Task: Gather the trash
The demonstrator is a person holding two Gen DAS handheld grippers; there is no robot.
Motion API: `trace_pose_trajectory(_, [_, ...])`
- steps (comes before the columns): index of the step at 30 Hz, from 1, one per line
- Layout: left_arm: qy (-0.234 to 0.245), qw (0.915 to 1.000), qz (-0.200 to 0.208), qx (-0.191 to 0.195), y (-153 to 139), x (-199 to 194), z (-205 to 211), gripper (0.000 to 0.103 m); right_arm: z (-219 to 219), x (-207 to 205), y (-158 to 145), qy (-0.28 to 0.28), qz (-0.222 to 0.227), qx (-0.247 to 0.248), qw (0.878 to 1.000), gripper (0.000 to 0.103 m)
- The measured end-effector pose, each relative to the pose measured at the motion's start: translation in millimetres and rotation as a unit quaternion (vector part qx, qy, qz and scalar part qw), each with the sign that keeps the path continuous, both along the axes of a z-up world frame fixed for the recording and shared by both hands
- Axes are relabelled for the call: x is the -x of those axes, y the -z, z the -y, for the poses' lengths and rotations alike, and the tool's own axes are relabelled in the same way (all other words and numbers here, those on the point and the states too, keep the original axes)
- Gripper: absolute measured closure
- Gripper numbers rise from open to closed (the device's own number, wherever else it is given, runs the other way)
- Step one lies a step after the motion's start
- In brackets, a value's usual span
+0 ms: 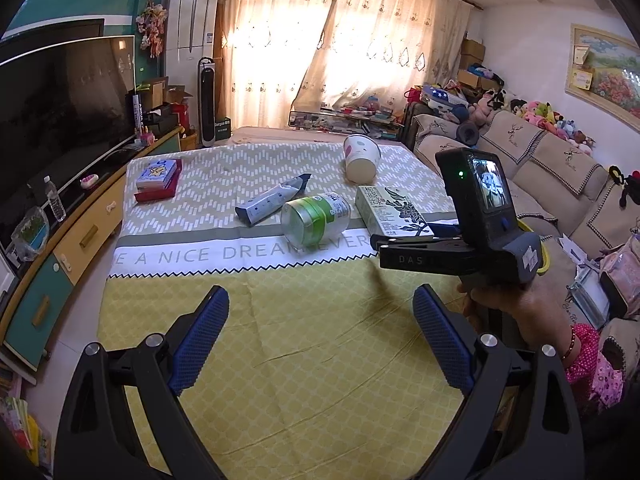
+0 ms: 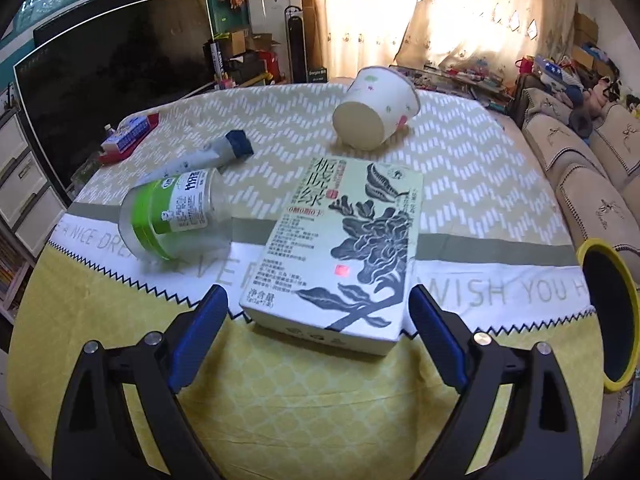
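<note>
On the cloth-covered table (image 1: pixel 304 344) lie a pale green tea box (image 2: pixel 340 240), a clear jar with a green label (image 2: pixel 172 216) on its side, a tipped paper cup (image 2: pixel 376 116) and a grey-blue packet (image 2: pixel 216 154). My right gripper (image 2: pixel 320 302) is open, angled down, with the box's near end between its blue pads (image 2: pixel 200 332); a narrow gap shows on both sides. In the left wrist view a hand (image 1: pixel 516 312) holds that right gripper (image 1: pixel 384 246) beside the box (image 1: pixel 392 212). My left gripper (image 1: pixel 320 300) hangs open over bare yellow cloth, nothing between its fingers.
A red and blue box (image 1: pixel 158 180) sits at the table's far left corner. A yellow-rimmed dark bin (image 2: pixel 608 312) stands off the table's right edge. A TV (image 1: pixel 60 112) on a cabinet lines the left side, a sofa (image 1: pixel 560 172) the right.
</note>
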State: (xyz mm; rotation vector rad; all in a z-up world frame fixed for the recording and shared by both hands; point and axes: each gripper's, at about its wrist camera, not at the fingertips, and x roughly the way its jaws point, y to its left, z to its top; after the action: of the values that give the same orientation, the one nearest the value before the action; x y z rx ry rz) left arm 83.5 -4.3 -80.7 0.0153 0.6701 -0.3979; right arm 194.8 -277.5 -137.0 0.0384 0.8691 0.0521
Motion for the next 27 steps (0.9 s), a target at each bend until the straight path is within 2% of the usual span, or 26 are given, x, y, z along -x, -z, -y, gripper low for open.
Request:
trace_pose_trajectory(1, [0.000, 1.0000, 0.000, 0.000, 0, 0, 0, 0.011, 1, 1, 1, -0.001, -0.001, 0.000, 1.000, 0.017])
trace_pose_trajectory(2, [0.000, 1.0000, 0.000, 0.001, 0, 0, 0, 0.011, 3, 2, 2, -0.001, -0.005, -0.002, 1.000, 0.026])
trace_pose_trajectory(3, [0.000, 1.0000, -0.001, 0.002, 0, 0, -1, 0.011, 8, 3, 3, -0.002, -0.010, -0.011, 1.000, 0.030])
trace_pose_trajectory(5, [0.001, 1.0000, -0.001, 0.004, 1, 0, -1, 0.011, 17, 10, 2, -0.003, -0.007, -0.020, 1.000, 0.031])
trace_pose_trajectory(15, [0.012, 0.9999, -0.005, 0.000, 4, -5, 11, 0.011, 78, 60, -30, 0.006, 0.065, -0.038, 0.997, 0.032])
trace_pose_trajectory(27, [0.031, 0.9994, -0.005, -0.014, 3, -10, 37, 0.011, 106, 88, -63, -0.014, 0.095, -0.082, 0.992, 0.033])
